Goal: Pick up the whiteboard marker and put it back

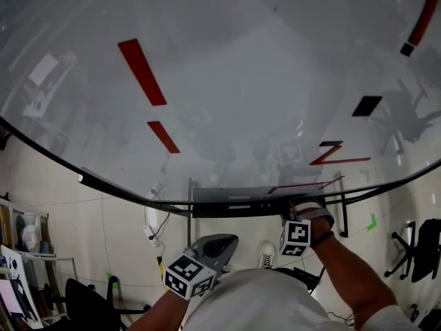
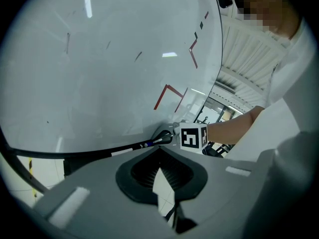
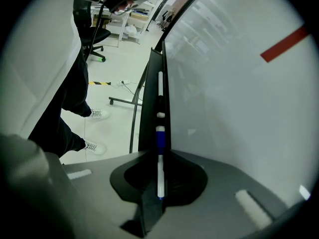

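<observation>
My head camera sits high and tips steeply down over the whiteboard (image 1: 241, 81). From a middling distance it takes in the tray (image 1: 234, 203), the floor (image 1: 89, 205) below and both grippers at the bottom edge. The camera on the left gripper (image 1: 219, 243) looks along its own jaws, up and rightward across the board from back off the tray, and catches the right gripper (image 1: 298, 209) at the tray. The right gripper's camera sits low at the tray and faces lengthwise along it, so close that the whiteboard marker (image 3: 159, 168) in its jaws runs up mid-frame. All three views share the tray and the board.
</observation>
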### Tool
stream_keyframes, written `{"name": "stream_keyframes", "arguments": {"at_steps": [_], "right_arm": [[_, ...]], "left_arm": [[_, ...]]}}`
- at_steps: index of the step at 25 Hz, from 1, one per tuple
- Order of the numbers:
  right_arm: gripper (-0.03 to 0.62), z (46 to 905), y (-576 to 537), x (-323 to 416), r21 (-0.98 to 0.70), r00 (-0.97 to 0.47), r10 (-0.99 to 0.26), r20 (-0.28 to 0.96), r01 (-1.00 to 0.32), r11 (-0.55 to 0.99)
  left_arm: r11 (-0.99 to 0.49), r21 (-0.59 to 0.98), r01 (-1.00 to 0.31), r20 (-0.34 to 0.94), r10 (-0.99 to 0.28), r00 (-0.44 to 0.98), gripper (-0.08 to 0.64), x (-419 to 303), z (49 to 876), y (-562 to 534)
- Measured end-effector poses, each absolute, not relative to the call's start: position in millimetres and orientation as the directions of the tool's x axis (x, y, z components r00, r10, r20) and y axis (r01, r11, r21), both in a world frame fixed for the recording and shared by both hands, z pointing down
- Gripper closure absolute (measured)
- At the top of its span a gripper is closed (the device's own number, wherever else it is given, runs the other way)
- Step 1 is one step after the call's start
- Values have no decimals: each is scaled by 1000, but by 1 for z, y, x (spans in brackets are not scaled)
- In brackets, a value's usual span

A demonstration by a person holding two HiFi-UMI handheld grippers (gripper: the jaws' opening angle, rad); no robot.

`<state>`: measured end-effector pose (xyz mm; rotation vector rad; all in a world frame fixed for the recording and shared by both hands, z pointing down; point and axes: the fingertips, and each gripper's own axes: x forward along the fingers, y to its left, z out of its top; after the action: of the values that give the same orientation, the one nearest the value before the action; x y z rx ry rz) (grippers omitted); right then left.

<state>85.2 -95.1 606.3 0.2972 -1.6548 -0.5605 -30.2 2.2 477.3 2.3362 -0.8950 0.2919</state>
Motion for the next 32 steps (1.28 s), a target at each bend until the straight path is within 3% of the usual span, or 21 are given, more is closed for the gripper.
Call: {"name": "stream_keyframes", "arguments": {"at_steps": [8, 19, 27, 32], "right_arm": [[560, 597, -87, 86, 542, -183, -517, 836, 135, 829], [560, 564, -87, 91, 565, -246, -552, 797, -21, 825], [560, 562, -86, 91, 570, -254, -560, 788, -38, 820], [560, 549, -81, 89, 527, -302, -549, 779, -157, 835]], "left_arm": [[-586, 459, -668, 402, -533, 744, 543, -31, 476, 0], [-610, 450, -652, 403, -513, 758, 543, -22, 474, 1], [-627, 446, -639, 399, -500, 769, 543, -14, 471, 6], [-624, 447, -641, 397, -504, 767, 543, -14, 471, 5]]}}
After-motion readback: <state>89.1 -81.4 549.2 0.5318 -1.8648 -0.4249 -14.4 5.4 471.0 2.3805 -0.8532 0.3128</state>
